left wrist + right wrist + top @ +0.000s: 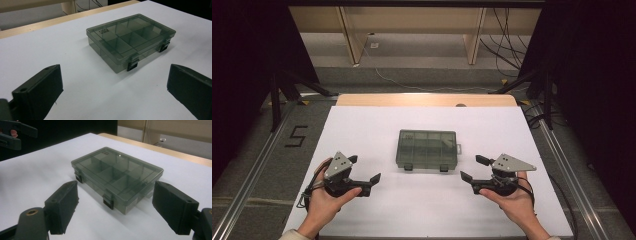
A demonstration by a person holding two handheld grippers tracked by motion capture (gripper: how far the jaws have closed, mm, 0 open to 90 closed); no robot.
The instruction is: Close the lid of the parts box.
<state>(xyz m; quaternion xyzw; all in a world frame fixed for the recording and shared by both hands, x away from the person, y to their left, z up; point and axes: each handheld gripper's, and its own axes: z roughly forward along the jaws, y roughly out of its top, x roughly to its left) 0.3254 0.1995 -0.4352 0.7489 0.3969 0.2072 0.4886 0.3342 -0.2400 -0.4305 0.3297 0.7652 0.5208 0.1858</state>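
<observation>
A smoky translucent compartment box (427, 149) lies flat in the middle of the white table with its lid down. Two black latches (408, 166) face the person, and its divided compartments (130, 37) look empty. My left gripper (364, 168) rests open in a hand to the box's near left. In the left gripper view its jaws (113, 80) stand wide apart, clear of the box. My right gripper (472, 168) is open at the box's near right. Its jaws (115, 192) frame the box (117, 175) from a short distance without touching it. The left gripper (15, 132) appears far off in the right gripper view.
The white table sheet (362, 130) ends at a wooden strip (427, 100) along the far edge. Grey floor with a black "5" mark (296, 136) lies left of the table. Dark stands (277, 90) and cables (507, 45) flank the far corners.
</observation>
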